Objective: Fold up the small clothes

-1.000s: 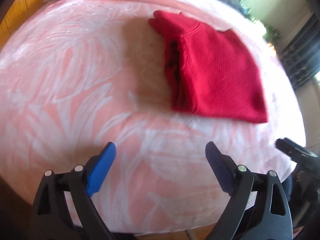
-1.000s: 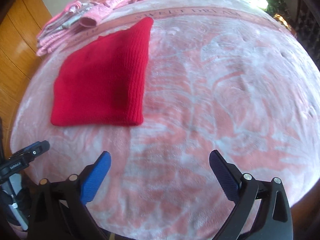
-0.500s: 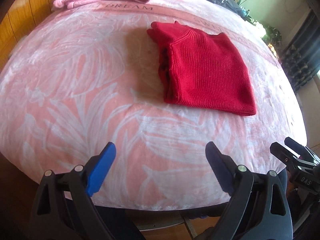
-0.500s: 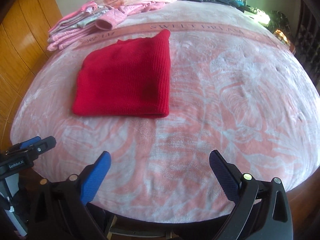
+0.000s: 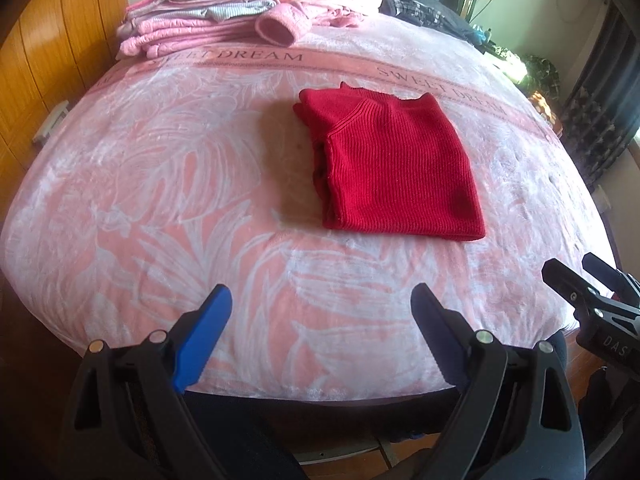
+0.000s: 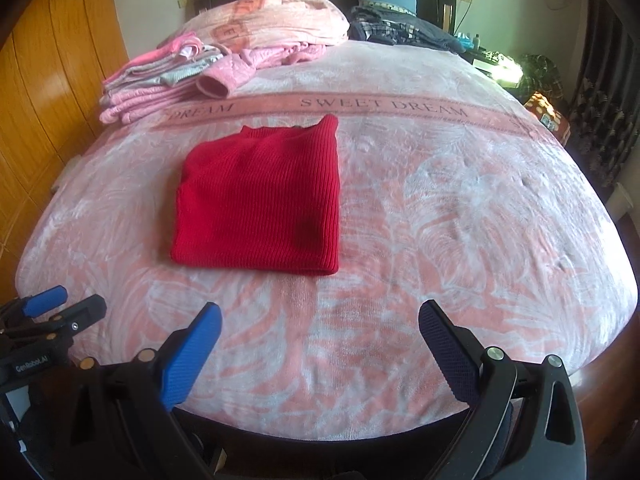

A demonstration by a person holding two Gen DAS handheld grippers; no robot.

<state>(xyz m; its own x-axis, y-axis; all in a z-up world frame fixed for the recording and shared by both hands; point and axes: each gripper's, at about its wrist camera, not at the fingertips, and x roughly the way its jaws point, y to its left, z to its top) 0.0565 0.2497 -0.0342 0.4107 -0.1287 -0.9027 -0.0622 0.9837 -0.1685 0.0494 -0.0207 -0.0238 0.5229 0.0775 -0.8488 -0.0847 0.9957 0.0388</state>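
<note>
A red knit sweater (image 5: 392,168) (image 6: 264,196) lies folded into a neat rectangle on the pink leaf-patterned blanket (image 5: 160,200) (image 6: 460,220) of the bed. Its ribbed collar faces the headboard. My left gripper (image 5: 322,300) hovers open over the near edge of the bed, well short of the sweater, with nothing between its fingers. Likewise open and empty, my right gripper (image 6: 320,318) hangs above the foot of the bed. Each gripper shows at the edge of the other's view.
A stack of folded pink and grey clothes (image 5: 200,28) (image 6: 160,80) sits at the far left near the headboard, beside a bundled pink quilt (image 6: 280,20). Dark plaid clothing (image 6: 396,28) lies far right. Wooden wardrobe panels (image 6: 48,100) line the left side.
Both grippers have pulled back and up from the sweater toward the foot of the bed. The folded sweater has stayed in place.
</note>
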